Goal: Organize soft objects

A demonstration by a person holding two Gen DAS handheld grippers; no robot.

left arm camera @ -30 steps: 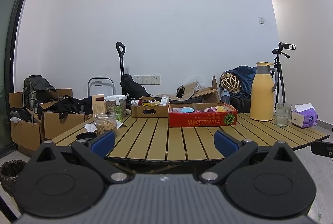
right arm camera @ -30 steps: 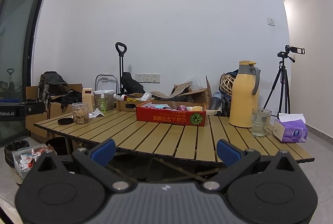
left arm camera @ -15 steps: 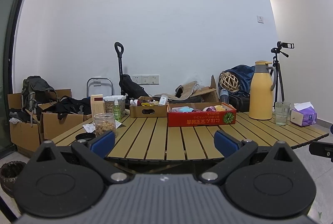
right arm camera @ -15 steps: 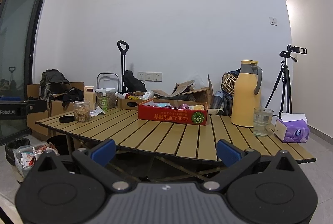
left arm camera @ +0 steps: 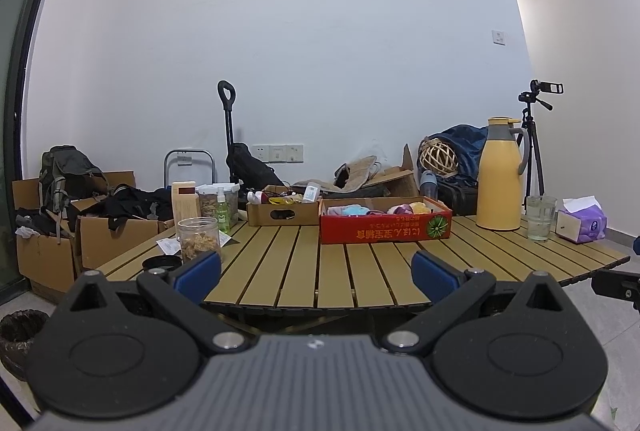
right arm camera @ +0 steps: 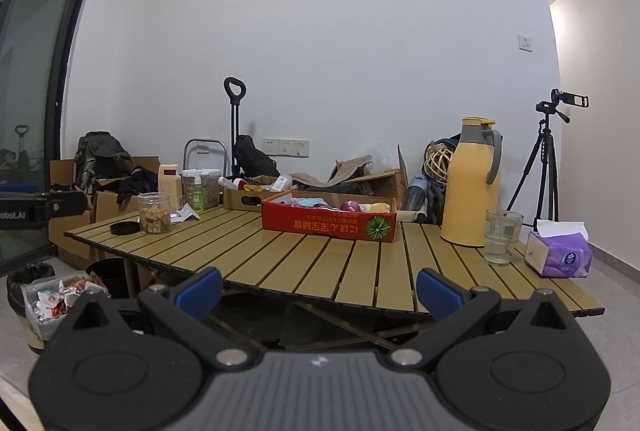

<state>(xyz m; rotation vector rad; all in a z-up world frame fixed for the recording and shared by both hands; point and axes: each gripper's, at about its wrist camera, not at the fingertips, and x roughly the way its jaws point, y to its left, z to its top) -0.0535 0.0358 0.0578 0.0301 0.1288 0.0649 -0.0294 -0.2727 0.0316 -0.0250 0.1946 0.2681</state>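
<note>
We are backing slightly off the desk (left arm camera: 360,271); both grippers' jaws are staying spread, empty; soft objects (right arm camera: 340,205) are sitting in the red box (right arm camera: 328,225).

Red box (left arm camera: 385,228): soft items inside mostly hidden behind its front wall, only coloured tops showing. Brown cardboard box (left arm camera: 282,211): contents too small to identify. Waste bin (left arm camera: 20,335): cut off at left edge.

Red box (left arm camera: 385,227), yellow flask (left arm camera: 500,175)
</note>
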